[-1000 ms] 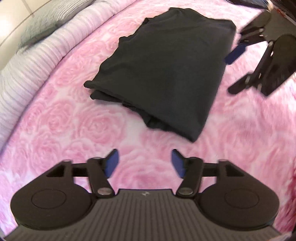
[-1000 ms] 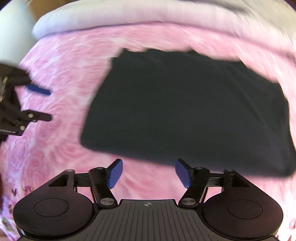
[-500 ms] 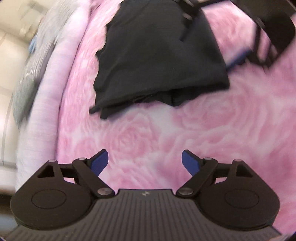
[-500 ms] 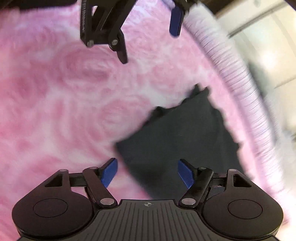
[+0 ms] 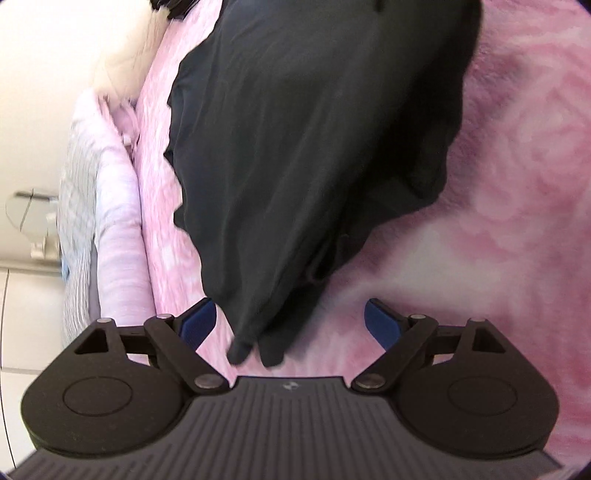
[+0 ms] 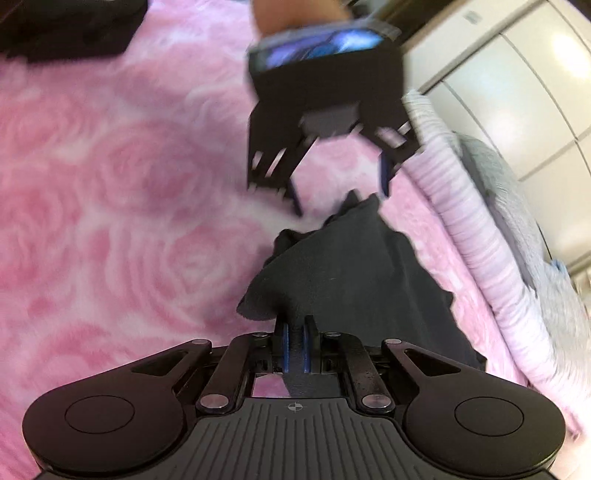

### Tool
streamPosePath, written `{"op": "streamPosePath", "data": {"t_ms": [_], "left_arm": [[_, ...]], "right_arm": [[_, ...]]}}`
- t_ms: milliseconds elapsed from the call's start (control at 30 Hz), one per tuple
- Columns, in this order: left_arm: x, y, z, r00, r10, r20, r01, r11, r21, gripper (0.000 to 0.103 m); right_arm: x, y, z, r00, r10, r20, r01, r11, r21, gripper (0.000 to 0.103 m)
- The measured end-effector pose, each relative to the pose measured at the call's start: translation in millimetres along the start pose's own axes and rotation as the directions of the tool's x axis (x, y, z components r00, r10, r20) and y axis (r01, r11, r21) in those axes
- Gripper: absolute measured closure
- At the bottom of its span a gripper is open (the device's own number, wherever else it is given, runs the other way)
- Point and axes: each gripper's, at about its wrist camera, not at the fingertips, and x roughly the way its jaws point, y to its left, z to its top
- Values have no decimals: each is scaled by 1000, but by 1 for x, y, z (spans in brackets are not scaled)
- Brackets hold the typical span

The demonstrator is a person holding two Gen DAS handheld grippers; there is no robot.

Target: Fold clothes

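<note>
A folded black garment lies on the pink rose-patterned blanket. My left gripper is open, its blue pads on either side of the garment's near corner, without gripping it. My right gripper is shut on the opposite edge of the black garment, with cloth pinched between its blue pads. In the right wrist view the left gripper appears blurred at the garment's far end, jaws apart.
A striped lilac and grey rolled quilt runs along the blanket's edge, also in the right wrist view. White cabinet doors stand beyond it. Another dark item lies at the blanket's far left.
Both grippers moved in to opposite ends of the garment. The right gripper went from open to shut on the cloth's edge. The left gripper came close to the near corner and stays open.
</note>
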Motion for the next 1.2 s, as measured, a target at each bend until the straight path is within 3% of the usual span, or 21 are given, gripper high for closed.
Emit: {"op": "streamPosePath", "data": {"t_ms": [100,133,167,267,367,533,767,867,1067,1200], "left_arm": [[8,4,2,999,0,33,-1,999,47,19],[10,7,3,999,-1,36,-1,998,56,32],[14,11,4,1000,0,26,-1,998,66,56],[24,19,8,1000,-2,-8,2,997,77,86],[19,25,9,1000,-17,-7,17,999,49,93],[-32,18,3,999,-23,22,22,999,39,95],[-126,-15,-5,988,-153,-30,153,988,-2,95],[-148,-14,-3,984,-174,-49,174,985,-2,95],[-143,59,26,993,-106,-60,101,992,-80,94],[-121,118,67,995,-89,-43,86,994,-63,95]], "right_arm": [[-12,-10,3,1000,4,14,-5,998,58,97],[-15,-11,3,1000,7,16,-7,998,58,97],[-17,-12,2,1000,9,18,-10,998,58,97],[-26,-16,2,1000,15,24,-16,998,58,97],[-32,-18,2,999,23,22,-25,998,60,98],[-54,-5,8,996,83,19,-85,994,74,101],[-109,39,35,971,223,85,-233,964,128,101],[-123,54,45,959,260,118,-276,947,163,101],[-141,24,47,971,185,154,-228,910,346,101],[-155,-25,28,982,99,162,-170,838,518,101]]}}
